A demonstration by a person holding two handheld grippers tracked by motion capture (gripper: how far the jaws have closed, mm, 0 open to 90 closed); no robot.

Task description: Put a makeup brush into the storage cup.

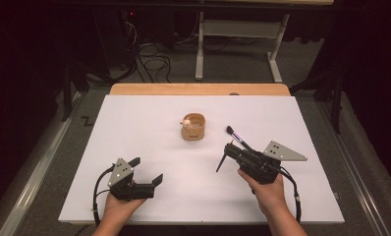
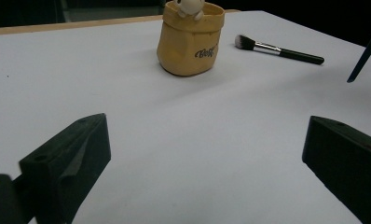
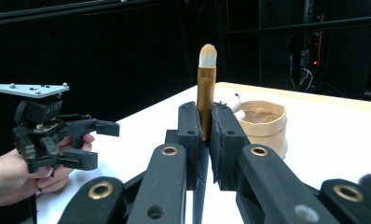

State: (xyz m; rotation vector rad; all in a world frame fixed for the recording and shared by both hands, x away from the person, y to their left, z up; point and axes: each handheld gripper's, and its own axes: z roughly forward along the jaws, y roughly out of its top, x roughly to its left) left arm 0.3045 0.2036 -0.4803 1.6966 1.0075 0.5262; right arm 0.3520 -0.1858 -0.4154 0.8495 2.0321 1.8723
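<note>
Right hand-held gripper (image 3: 203,140) pinches a gold-handled brush (image 3: 205,88) near its lower end, bristles up, jaws pressed tight on the handle. The yellow pouch-shaped holder (image 1: 193,127) stands mid-surface (image 1: 134,128), just beyond. A second, black-handled brush (image 2: 279,49) lies flat beside the holder. Left hand-held gripper (image 1: 147,172) hovers low with jaws spread wide, nothing between them.

Judgement: to seat the brush well, carry it over the holder's mouth, keep the handle near upright, lower until it is inside the rim, then release. A tilted entry could tip the soft holder; the left could steady it.
</note>
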